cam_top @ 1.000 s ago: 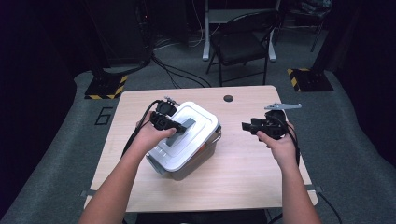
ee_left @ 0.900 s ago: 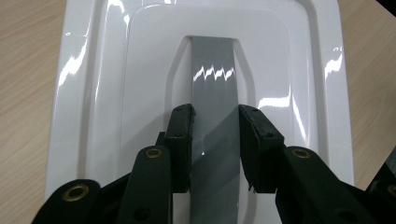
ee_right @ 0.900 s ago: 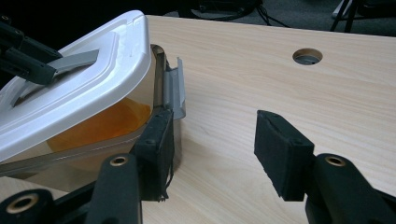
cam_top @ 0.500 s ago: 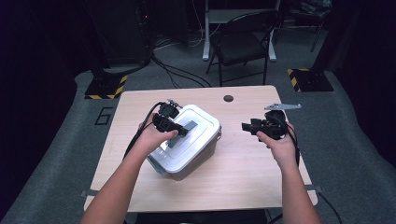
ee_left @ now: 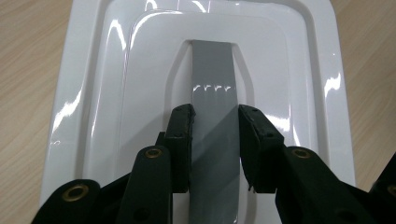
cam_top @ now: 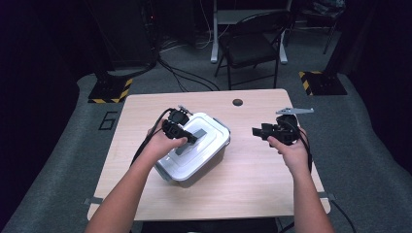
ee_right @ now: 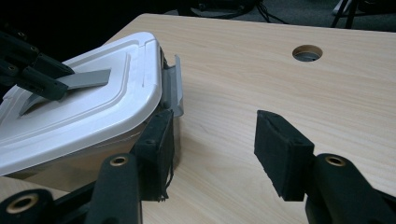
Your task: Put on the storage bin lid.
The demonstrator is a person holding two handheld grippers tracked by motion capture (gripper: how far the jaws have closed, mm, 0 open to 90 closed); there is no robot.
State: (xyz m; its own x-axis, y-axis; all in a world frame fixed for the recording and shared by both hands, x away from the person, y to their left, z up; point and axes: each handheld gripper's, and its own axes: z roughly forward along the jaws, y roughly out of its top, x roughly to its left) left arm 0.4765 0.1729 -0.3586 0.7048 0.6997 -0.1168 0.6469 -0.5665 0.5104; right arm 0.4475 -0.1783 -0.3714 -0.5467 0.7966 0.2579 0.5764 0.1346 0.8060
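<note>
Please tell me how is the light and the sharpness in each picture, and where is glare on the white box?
High view: the table is lit, the room behind nearly black, all a little soft. Left gripper view: sharp, with bright glare streaks on the white lid and small glints on the grey handle. Right gripper view: the box and wood sharp, its own jaws slightly blurred.

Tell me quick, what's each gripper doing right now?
Left gripper: closed on the grey handle of the white box lid.
Right gripper: open, holding nothing, beside the box.
</note>
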